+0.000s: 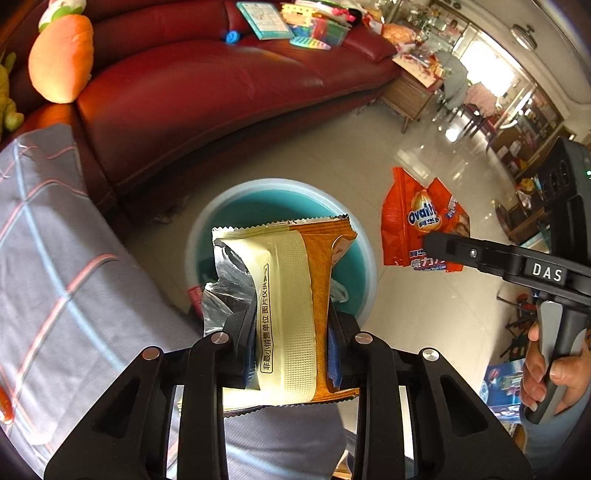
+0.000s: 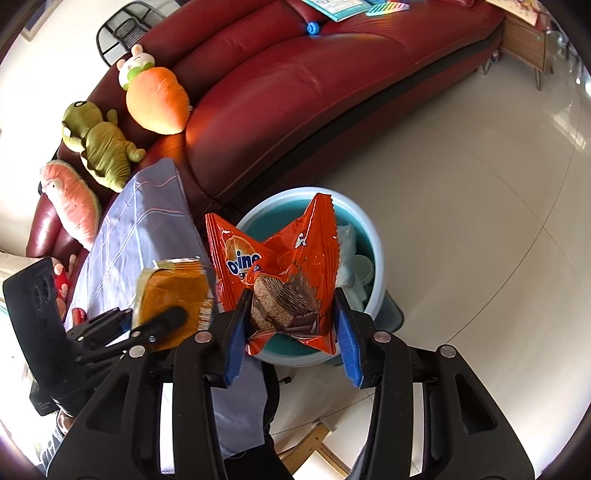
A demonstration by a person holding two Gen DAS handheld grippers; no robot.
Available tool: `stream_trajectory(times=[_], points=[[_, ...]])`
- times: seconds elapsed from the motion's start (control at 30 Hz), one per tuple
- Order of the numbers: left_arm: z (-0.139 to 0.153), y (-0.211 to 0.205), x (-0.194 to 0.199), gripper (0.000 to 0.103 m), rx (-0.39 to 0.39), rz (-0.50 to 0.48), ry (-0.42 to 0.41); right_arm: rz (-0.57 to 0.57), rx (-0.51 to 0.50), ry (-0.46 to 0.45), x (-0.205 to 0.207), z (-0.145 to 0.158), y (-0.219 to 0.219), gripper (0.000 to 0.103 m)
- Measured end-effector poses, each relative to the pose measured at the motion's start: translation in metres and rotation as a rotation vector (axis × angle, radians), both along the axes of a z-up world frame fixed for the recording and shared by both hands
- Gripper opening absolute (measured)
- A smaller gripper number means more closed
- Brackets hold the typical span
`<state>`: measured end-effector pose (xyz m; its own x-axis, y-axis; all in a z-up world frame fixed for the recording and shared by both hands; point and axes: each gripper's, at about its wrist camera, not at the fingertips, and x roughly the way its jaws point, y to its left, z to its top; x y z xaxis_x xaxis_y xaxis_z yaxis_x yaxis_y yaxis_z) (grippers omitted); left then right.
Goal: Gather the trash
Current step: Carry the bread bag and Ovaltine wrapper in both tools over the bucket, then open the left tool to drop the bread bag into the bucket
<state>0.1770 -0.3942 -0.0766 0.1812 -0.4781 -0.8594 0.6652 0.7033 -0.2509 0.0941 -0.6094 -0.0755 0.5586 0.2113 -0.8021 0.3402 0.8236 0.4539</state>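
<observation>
My left gripper (image 1: 291, 325) is shut on a cream and brown snack wrapper (image 1: 288, 295), held above the light blue trash bin (image 1: 229, 206). My right gripper (image 2: 291, 314) is shut on an orange Ovaltine wrapper (image 2: 291, 266), held over the same bin (image 2: 373, 236). In the left wrist view the orange wrapper (image 1: 424, 221) hangs from the right gripper's finger to the right of the bin. In the right wrist view the cream and brown wrapper (image 2: 173, 291) sits in the left gripper to the left. The bin holds pale trash.
A dark red leather sofa (image 1: 207, 85) curves behind the bin, with plush toys (image 2: 159, 99) and books (image 1: 266, 18) on it. A grey checked cloth (image 1: 48, 236) lies to the left. The floor is glossy pale tile (image 2: 480, 177). A wooden side table (image 1: 410, 92) stands at the sofa's end.
</observation>
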Motion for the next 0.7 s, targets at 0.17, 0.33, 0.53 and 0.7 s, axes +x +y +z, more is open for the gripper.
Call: stream_trajectory(times=[0.17, 0.33, 0.53, 0.7], points=[[-0.008, -0.015, -0.002, 0.036, -0.012, -0.011, 0.012, -0.005, -0.023, 0.018, 0.004, 0.001, -0.004, 0.043], [-0.014, -0.019, 0.002, 0.084, -0.018, 0.021, 0.003, -0.024, -0.055, 0.025, 0.009, 0.007, -0.009, 0.043], [-0.015, -0.006, 0.004, 0.089, -0.007, 0.045, 0.001, -0.019, -0.071, 0.039, 0.014, 0.003, -0.009, 0.044], [-0.01, 0.019, 0.0, 0.094, 0.002, 0.082, -0.013, 0.005, -0.066, 0.052, 0.025, -0.003, 0.001, 0.044]])
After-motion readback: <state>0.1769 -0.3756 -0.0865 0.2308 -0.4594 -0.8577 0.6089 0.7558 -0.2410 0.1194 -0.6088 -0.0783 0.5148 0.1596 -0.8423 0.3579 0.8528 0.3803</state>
